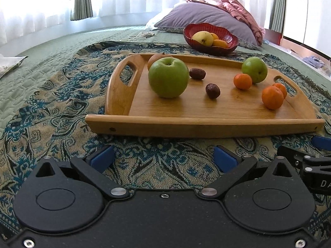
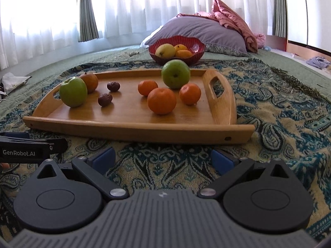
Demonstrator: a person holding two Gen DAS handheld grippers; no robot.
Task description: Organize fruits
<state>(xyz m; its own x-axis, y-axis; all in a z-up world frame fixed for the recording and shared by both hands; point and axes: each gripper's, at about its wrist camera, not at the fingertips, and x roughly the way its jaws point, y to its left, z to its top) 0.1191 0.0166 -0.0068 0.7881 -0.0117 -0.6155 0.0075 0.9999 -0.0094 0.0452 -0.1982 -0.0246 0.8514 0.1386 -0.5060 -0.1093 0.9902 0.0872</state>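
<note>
While fingers point(image 1: 102, 158) agape; tray point(image 1: 204, 122) just beyond

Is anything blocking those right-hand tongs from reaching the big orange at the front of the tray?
Only the wooden tray's low front rim lies between the open right tongs and the big orange. Nothing else sits in that path; the other fruits lie beside or behind it, so going over the rim looks easy.

Tray point(image 2: 132, 128): smooth, satin-finished wood with visible grain. Throw point(image 2: 279, 111): coarse woven cloth, patterned, over a matt quilted bedspread point(image 1: 51, 47). Bowl point(image 2: 196, 50): glossy, ribbed red. Apples point(image 1: 168, 77): smooth, shiny skin. Left hand-held gripper point(image 1: 163, 157): matt black plastic, metal rivets.
</note>
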